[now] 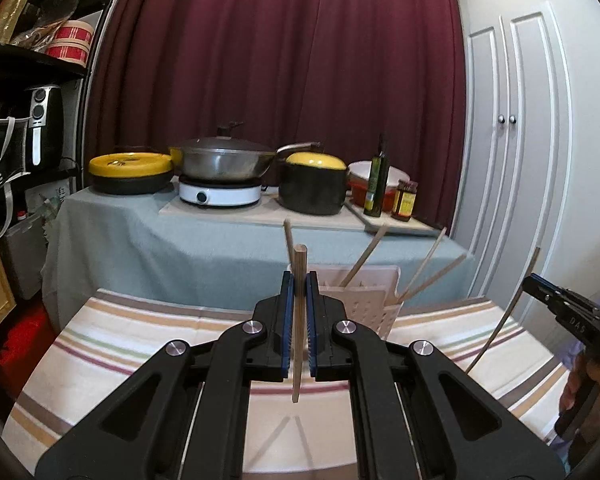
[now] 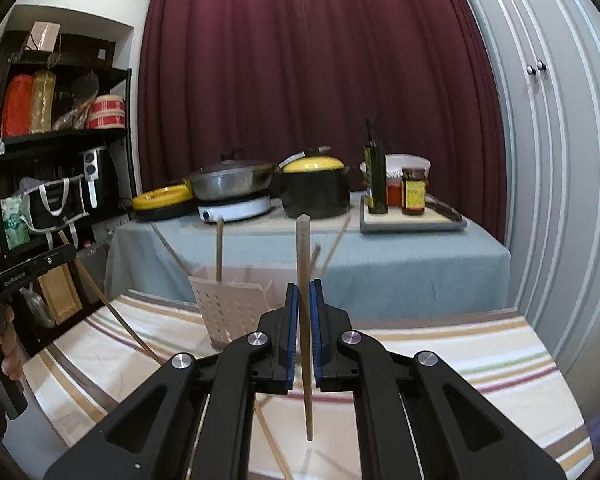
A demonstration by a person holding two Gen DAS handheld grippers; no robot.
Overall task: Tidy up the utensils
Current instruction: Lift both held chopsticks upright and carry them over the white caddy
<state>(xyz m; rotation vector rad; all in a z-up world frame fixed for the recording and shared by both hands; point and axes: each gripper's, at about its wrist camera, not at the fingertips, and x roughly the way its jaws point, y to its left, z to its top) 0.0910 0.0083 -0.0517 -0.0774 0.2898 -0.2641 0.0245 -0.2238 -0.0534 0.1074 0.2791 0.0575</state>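
1. The left claw (image 1: 299, 280) is pinching a wooden chopstick (image 1: 299, 312) between its blue pads (image 1: 286, 320). The stick stands almost straight up.
2. The right claw (image 2: 304, 292) is pinching another chopstick (image 2: 305, 320), also nearly upright, with its tip hanging above the striped cloth (image 2: 460, 360) on the worktop.
3. Just past both claws stands a white holder with holes (image 1: 364, 300). It is a bit right of the left claw and a bit left of the right claw.
4. More chopsticks (image 1: 362, 258) lean out of the holder.
5. One loose chopstick (image 2: 270, 440) lies on the cloth under the right claw.
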